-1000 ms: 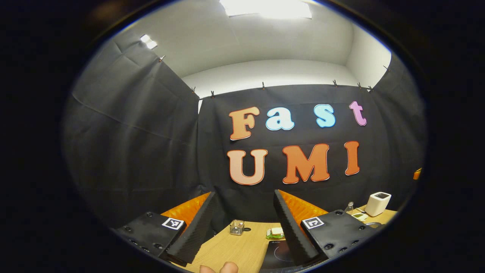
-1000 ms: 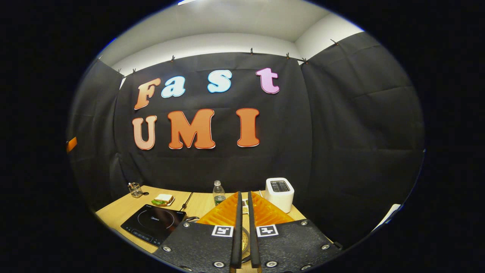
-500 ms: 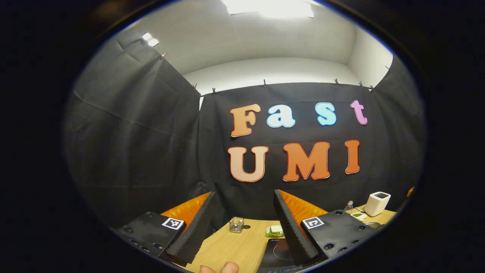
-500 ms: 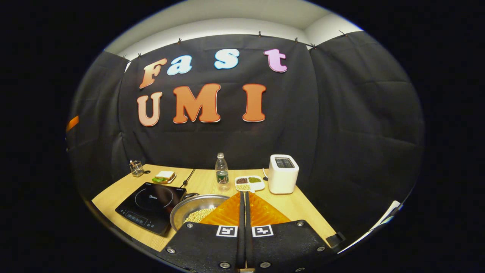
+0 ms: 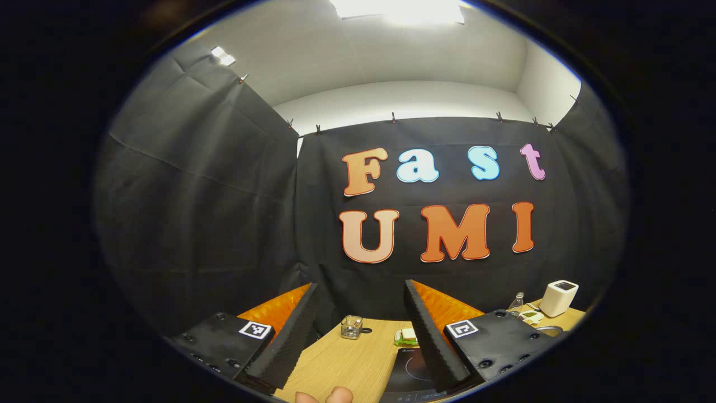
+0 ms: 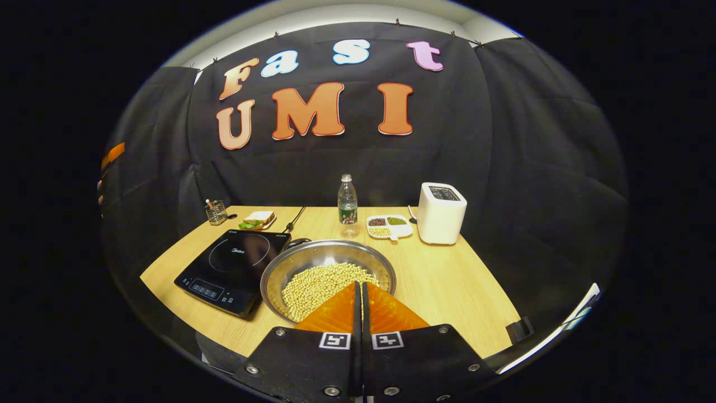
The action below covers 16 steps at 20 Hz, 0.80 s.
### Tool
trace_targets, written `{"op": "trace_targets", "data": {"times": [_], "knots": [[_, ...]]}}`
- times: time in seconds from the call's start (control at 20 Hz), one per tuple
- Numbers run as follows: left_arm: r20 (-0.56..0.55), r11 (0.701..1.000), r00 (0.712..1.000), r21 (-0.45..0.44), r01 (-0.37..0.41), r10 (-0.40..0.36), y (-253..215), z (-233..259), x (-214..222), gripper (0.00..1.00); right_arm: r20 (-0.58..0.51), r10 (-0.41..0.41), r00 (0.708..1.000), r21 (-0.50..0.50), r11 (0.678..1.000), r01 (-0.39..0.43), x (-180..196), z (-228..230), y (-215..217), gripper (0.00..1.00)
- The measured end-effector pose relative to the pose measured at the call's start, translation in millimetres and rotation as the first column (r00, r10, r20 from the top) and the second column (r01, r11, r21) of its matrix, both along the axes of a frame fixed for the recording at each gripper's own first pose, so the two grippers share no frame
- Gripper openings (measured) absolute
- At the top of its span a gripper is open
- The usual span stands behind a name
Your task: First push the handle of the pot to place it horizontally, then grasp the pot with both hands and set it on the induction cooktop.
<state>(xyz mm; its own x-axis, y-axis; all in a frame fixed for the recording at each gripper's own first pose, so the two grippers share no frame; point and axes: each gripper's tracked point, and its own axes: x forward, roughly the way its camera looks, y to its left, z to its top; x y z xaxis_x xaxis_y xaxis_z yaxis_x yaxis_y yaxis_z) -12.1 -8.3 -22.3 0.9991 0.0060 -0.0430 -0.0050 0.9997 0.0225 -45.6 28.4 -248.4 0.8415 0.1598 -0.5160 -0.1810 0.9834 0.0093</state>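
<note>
Right gripper view now takes in the whole pot (image 6: pixel 328 277) of beans, touching the right edge of the induction cooktop (image 6: pixel 235 268), where earlier it was mostly hidden; the right gripper (image 6: pixel 358 294), fingers pressed together and empty, hovers over the pot's near rim. Left gripper view shows the left gripper (image 5: pixel 361 330) wide open, holding nothing, left of the cooktop.

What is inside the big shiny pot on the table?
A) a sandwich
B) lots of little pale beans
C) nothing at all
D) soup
B: in the right gripper view the pot holds a heap of small pale beans, while it stands on the table right beside the induction cooktop.
</note>
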Motion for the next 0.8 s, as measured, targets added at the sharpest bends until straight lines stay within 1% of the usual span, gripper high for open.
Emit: {"op": "trace_targets", "data": {"times": [0.25, 0.65, 0.8], "knots": [[-0.006, 1.0, 1.0, -0.002, -0.007, 0.007, 2.2, -1.6, -2.2, 0.99, -0.077, 0.008, 0.997, 0.001, 1.0, -0.008, -8.5, -35.7, 4.1, 0.0], [-0.007, 1.0, 1.0, -0.002, -0.011, 0.011, 4.4, -5.0, -4.4, 0.99, -0.192, 0.026, 0.981, 0.003, 1.0, -0.026, -25.2, -89.8, 8.8, 0.0], [-0.014, 1.0, 1.0, -0.001, -0.017, 0.017, 6.8, -7.8, -3.1, 0.98, -0.224, 0.029, 0.974, 0.005, 1.0, -0.029, -17.5, -103.3, 17.4, 0.0]]}}
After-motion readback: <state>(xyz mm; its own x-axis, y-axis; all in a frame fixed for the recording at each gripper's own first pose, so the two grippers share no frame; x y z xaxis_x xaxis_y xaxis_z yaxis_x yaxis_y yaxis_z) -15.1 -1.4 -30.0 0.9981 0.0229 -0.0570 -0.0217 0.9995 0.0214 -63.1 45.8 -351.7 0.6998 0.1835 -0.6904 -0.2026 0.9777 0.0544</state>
